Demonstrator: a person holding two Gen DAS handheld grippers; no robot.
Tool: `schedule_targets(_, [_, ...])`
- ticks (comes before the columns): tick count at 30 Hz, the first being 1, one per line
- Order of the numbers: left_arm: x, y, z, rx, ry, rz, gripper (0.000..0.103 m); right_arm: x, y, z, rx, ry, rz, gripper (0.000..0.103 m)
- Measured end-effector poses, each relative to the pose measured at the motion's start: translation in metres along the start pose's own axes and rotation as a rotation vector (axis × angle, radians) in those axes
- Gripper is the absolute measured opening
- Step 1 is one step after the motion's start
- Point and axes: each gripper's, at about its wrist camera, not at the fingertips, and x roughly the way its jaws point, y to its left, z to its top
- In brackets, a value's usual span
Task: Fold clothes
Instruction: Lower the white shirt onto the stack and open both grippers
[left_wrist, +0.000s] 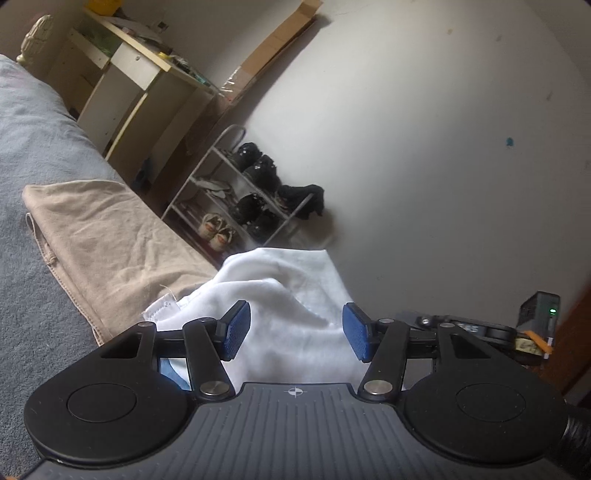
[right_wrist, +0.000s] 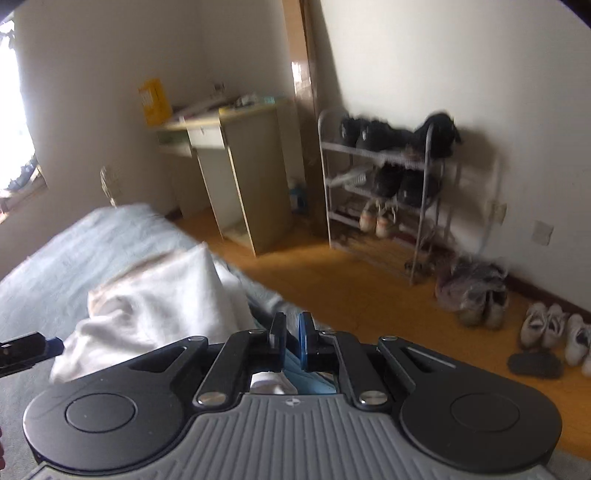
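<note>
A crumpled white garment (left_wrist: 295, 295) (right_wrist: 155, 295) lies heaped near the right edge of the grey-blue bed (left_wrist: 37, 129) (right_wrist: 74, 251). My left gripper (left_wrist: 295, 328) is open, and the heap bulges between its blue pads (left_wrist: 236, 328). One of its fingers (right_wrist: 26, 350) shows at the left edge of the right wrist view, against the garment. A folded beige garment (left_wrist: 110, 236) lies flat on the bed to the left. My right gripper (right_wrist: 293, 332) is at the bed's edge with its jaws shut. White and light blue cloth hangs just under its pads.
A metal shoe rack (left_wrist: 240, 192) (right_wrist: 388, 177) with dark shoes stands against the white wall. A pale desk (left_wrist: 140, 81) (right_wrist: 229, 166) is beyond the bed. Wooden floor (right_wrist: 351, 288) runs beside the bed, with loose shoes (right_wrist: 546, 328) at the right.
</note>
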Motion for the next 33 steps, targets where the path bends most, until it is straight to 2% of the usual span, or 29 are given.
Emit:
schedule_targets(3, [0.000,-0.004,-0.006,0.034,0.036,-0.001,0.056,-0.036,0.016,-0.009,-0.091,0.049,0.142,0.007])
schedule_targets(5, [0.004,-0.007,-0.012,0.070,0.061,0.020,0.056,-0.051,0.036,-0.025,-0.179,0.141,0.216,0.007])
schedule_targets(7, [0.005,-0.007,-0.015,0.076,0.069,0.032,0.056,-0.059,0.053,-0.046,-0.236,0.246,0.268,0.007])
schedule_targets(9, [0.001,-0.005,-0.016,0.063,0.064,0.041,0.056,-0.059,0.066,-0.070,-0.272,0.335,0.274,0.007])
schedule_targets(11, [-0.002,-0.003,-0.016,0.050,0.058,0.049,0.056,-0.054,0.075,-0.094,-0.303,0.408,0.229,0.007])
schedule_targets(14, [-0.017,-0.003,-0.008,0.054,0.067,0.077,0.056,-0.053,0.080,-0.111,-0.328,0.416,0.100,0.007])
schedule_targets(18, [-0.042,-0.018,-0.001,0.129,0.134,0.106,0.056,-0.079,0.074,-0.106,-0.125,0.321,0.042,0.007])
schedule_targets(20, [-0.055,-0.033,-0.003,0.165,0.192,0.099,0.057,-0.097,0.075,-0.109,-0.032,0.281,0.010,0.014])
schedule_targets(22, [-0.069,-0.052,-0.008,0.197,0.227,0.133,0.064,-0.113,0.086,-0.116,0.008,0.262,-0.045,0.024])
schedule_targets(26, [-0.097,-0.076,-0.028,0.209,0.278,0.155,0.082,-0.134,0.121,-0.137,0.045,0.235,-0.149,0.028])
schedule_targets(28, [-0.109,-0.085,-0.043,0.226,0.280,0.181,0.092,-0.141,0.137,-0.144,0.070,0.223,-0.206,0.037])
schedule_targets(30, [-0.117,-0.089,-0.057,0.225,0.303,0.190,0.097,-0.151,0.153,-0.149,0.077,0.208,-0.276,0.042])
schedule_targets(31, [-0.121,-0.091,-0.063,0.223,0.321,0.189,0.097,-0.156,0.161,-0.152,0.080,0.201,-0.313,0.050])
schedule_targets(33, [-0.129,-0.093,-0.074,0.229,0.349,0.186,0.098,-0.166,0.174,-0.155,0.089,0.194,-0.362,0.052])
